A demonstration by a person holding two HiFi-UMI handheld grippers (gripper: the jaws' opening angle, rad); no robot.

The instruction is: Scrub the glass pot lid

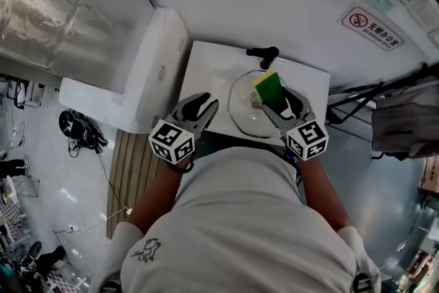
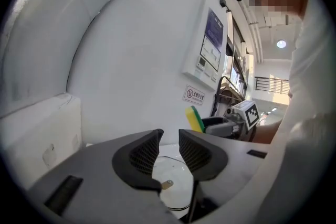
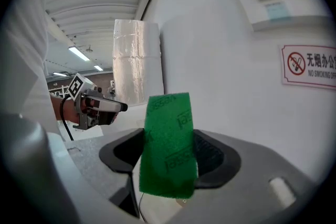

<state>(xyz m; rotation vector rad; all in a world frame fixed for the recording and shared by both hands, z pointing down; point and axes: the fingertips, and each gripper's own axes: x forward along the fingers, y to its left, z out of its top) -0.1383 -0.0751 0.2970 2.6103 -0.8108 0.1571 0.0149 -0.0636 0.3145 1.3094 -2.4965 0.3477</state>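
Note:
The glass pot lid (image 1: 245, 108) lies in a white sink (image 1: 203, 60), its knob near the middle. My right gripper (image 1: 275, 103) is shut on a yellow and green sponge (image 1: 268, 86), held just above the lid's far right part. In the right gripper view the sponge's green face (image 3: 168, 144) stands upright between the jaws. My left gripper (image 1: 204, 107) hovers over the sink's left side, beside the lid, slightly open with nothing between its fingers. In the left gripper view the lid (image 2: 176, 176) shows below the jaws, and the sponge (image 2: 195, 119) lies beyond them.
A black faucet (image 1: 264, 53) stands at the sink's back edge. A white box-like unit (image 1: 156, 72) adjoins the sink on the left, under a silver duct (image 1: 41, 10). A no-smoking sign (image 1: 374, 27) hangs on the wall at right. The person's body covers the sink's near edge.

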